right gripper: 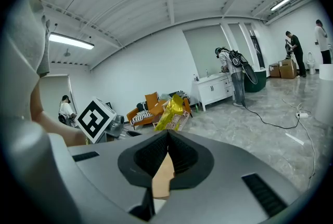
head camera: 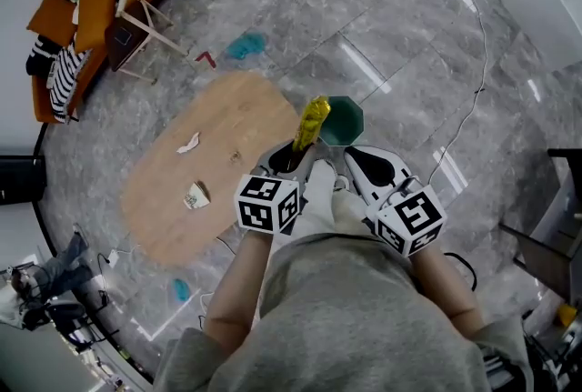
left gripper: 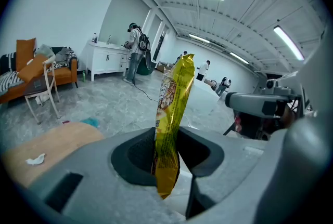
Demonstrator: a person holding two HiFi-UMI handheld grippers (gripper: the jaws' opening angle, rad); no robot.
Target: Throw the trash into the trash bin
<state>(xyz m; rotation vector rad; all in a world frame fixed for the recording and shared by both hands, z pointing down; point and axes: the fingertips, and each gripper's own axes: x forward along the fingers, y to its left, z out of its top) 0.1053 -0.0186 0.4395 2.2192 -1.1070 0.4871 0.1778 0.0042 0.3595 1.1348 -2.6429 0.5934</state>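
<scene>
1. The left claw (head camera: 291, 158) grips a yellow wrapper (head camera: 314, 121) upright, near the left rim of the bin (head camera: 346, 121).
2. The right claw (head camera: 371, 166), also short of the bin, is closed on nothing.
3. This looks like the carrying step. Next, bring the wrapper over the bin's mouth and release it.
4. Left of the bin, a white scrap (head camera: 188, 143) and a packet (head camera: 195, 196) lie on the surface (head camera: 232, 113).

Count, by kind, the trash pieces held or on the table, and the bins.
Yellow plastic snack wrapper, in the left gripper: 1
White crumpled paper, on the oval wooden table: 1
Small crumpled packet, on that table: 1
Dark green trash bin: 1
Total: 4
</scene>
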